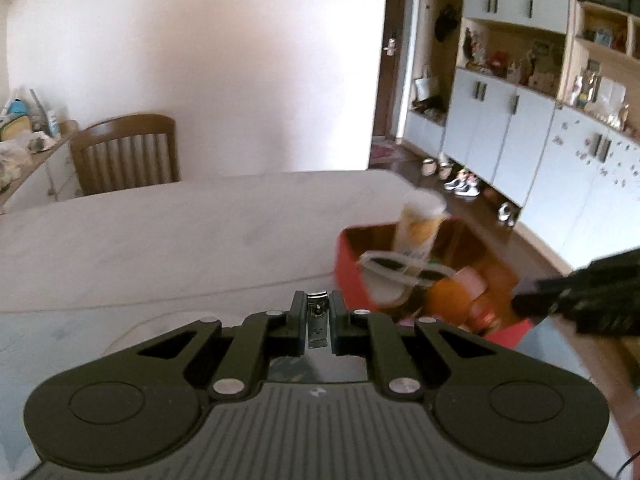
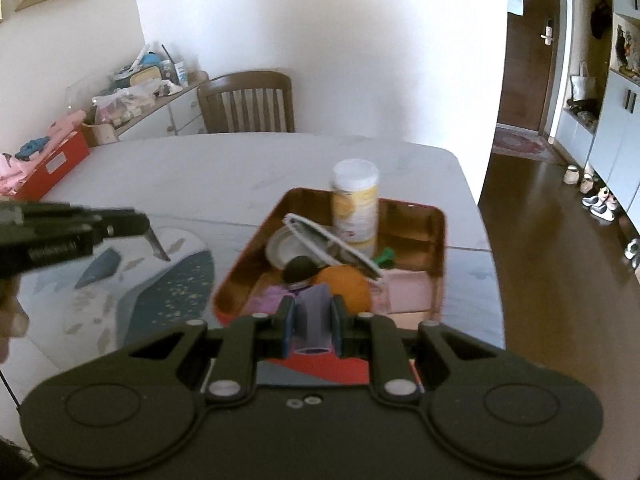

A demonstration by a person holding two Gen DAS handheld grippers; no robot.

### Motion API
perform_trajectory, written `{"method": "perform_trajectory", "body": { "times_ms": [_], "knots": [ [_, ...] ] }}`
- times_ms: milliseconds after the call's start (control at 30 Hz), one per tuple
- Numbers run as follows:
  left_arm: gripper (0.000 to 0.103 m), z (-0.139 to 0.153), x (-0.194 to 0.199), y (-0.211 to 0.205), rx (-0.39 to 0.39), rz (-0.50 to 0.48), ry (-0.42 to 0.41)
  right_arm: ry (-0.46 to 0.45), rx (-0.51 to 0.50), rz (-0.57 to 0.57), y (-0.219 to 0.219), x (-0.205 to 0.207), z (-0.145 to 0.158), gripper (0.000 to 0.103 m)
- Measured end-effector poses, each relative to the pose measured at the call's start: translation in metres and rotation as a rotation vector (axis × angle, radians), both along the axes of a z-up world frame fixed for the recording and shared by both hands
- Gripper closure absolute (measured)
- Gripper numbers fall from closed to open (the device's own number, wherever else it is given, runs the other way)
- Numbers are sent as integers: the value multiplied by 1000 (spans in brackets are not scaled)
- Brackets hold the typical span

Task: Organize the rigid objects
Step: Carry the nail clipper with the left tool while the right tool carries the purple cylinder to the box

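The left gripper (image 1: 317, 316) has its jaws pressed together on a silver nail clipper (image 1: 317, 322), slim and metal, standing lengthwise between the pads and lifted clear of the white table (image 1: 160, 232); the right gripper (image 2: 312, 322) pinches a small lilac tube (image 2: 314, 316), pale purple with an open round end toward the camera, held over the near edge of the red tin (image 2: 438, 248). The tin sits near the table's right edge, its inside coppery; in it stand a white-capped yellow bottle (image 2: 356, 204) at the far wall, white-framed sunglasses (image 2: 332, 246) lying aslant over a round metal lid (image 2: 282, 248), an orange ball (image 2: 346, 286), a dark ball (image 2: 300, 268) and a pink block (image 2: 406, 290) at the near right corner. Both grippers tilt downward; seen from the right wrist, the left one reaches in over a patterned mat (image 2: 160, 280) at the table's near left.
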State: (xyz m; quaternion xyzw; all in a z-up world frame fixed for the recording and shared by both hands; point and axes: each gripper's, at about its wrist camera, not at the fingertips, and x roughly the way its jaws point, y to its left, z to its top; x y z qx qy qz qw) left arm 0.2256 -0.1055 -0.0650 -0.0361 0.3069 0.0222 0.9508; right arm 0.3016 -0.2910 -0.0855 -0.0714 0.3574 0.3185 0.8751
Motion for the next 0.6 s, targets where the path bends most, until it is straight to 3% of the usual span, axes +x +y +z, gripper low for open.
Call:
{"method": "perform_trajectory", "body": {
  "times_ms": [300,500,600],
  "knots": [
    [93,18,38,-44,-32,-95,3,-22,-16,-40,-27,27,-8,85],
    [93,11,62,-65,-124,-169,62,-5,-14,-33,-33,52,-15,85],
    [93,5,67,-78,-126,-220,65,29,1,-20,-34,67,-19,85]
  ]
}}
